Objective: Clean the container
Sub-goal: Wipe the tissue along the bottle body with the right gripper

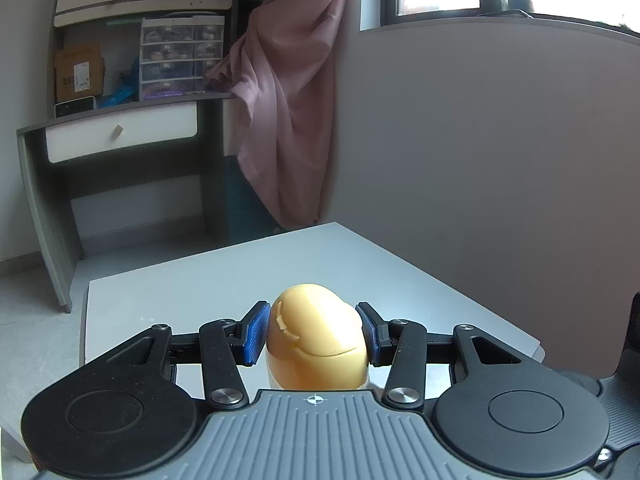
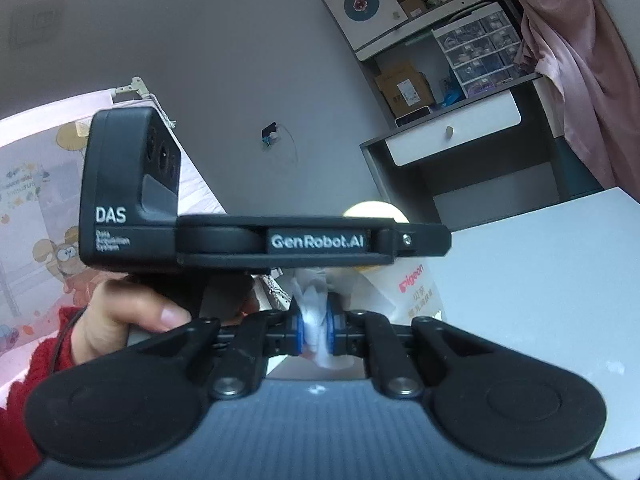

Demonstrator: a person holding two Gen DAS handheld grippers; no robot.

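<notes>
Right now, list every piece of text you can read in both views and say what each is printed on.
"DAS": camera housing of the left gripper, right wrist view.
"GenRobot.AI": side of that gripper's body.
"Data Acquisition System": small print under "DAS", only just legible.
"pigeon": white bottle that the gripper holds; its first letter is partly cut off, and the characters below are too blurred to read.
Cardboard box label on the shelf: too small to read.

Ahead of our left claw, beyond the yellow-capped plastic bottle it clamps, the white table lies bare to its far edge. The grey wall closes the right. Directly before our right claw, the left claw's black body bars the way; the table to its right is open.
</notes>
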